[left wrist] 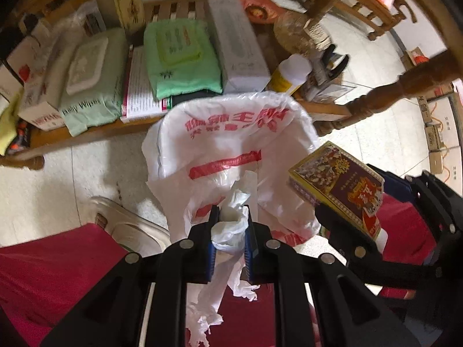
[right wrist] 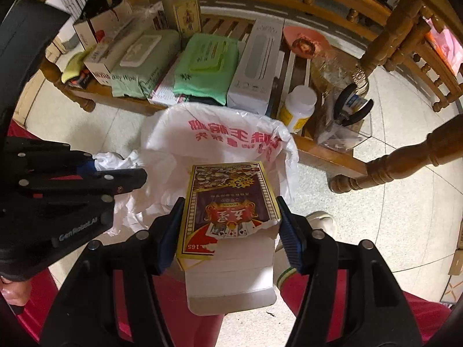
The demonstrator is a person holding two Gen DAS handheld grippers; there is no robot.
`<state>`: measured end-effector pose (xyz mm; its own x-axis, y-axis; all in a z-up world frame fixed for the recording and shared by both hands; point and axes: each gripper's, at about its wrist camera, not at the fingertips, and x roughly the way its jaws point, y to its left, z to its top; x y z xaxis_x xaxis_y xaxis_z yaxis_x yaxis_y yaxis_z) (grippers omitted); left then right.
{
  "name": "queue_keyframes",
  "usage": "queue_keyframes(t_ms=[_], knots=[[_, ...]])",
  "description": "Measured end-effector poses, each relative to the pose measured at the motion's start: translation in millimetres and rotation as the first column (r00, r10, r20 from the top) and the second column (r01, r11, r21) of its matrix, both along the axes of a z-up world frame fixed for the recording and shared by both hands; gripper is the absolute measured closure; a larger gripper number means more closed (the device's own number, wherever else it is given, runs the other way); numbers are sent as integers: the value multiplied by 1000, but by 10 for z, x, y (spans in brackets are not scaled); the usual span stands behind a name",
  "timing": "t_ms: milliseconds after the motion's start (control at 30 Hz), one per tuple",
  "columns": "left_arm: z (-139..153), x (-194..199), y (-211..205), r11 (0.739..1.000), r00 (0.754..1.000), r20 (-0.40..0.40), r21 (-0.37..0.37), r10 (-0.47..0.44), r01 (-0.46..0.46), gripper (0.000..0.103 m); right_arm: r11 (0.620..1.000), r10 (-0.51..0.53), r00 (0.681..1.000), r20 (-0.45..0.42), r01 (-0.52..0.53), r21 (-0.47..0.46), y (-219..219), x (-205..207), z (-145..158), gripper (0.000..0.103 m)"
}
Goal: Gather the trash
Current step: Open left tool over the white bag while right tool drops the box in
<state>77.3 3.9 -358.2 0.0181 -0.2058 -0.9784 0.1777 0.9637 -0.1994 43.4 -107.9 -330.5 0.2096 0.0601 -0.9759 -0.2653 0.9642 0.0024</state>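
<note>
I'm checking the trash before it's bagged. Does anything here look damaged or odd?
Yes: the playing-card box clamped in the right gripper is torn at its lower end, ragged flap edges showing over a white inner box. The white plastic bag, its handle pinched by the left gripper, hangs crumpled but looks intact.

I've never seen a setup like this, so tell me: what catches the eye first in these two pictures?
Probably the white plastic bag with red lettering, hanging open above the pale floor, its handle pinched in the left gripper. Next comes the gaudy playing-card box, torn at one end and clamped in the right gripper just over the bag's mouth. Behind them, a wooden shelf is crowded with green wipes packs and boxes.
</note>
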Motion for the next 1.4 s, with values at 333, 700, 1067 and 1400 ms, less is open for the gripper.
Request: queue_keyframes(t_ms=[333, 700, 1067, 1400], knots=[[-286, 180, -55, 1000, 999, -53, -1, 13, -13, 87, 999, -12, 999, -49, 11, -34, 17, 170, -309, 43], [-456, 247, -16, 1000, 995, -99, -5, 30, -31, 69, 999, -25, 997, -76, 23, -26, 52, 262, -447, 43], [-497, 287, 88, 998, 992, -111, 35, 64, -61, 50, 997, -72, 993, -95, 72, -3, -36, 313, -527, 32], [-347, 253, 127, 993, 997, -47, 102, 66, -61, 39, 997, -72, 994, -86, 73, 18, -9, 302, -468, 31]])
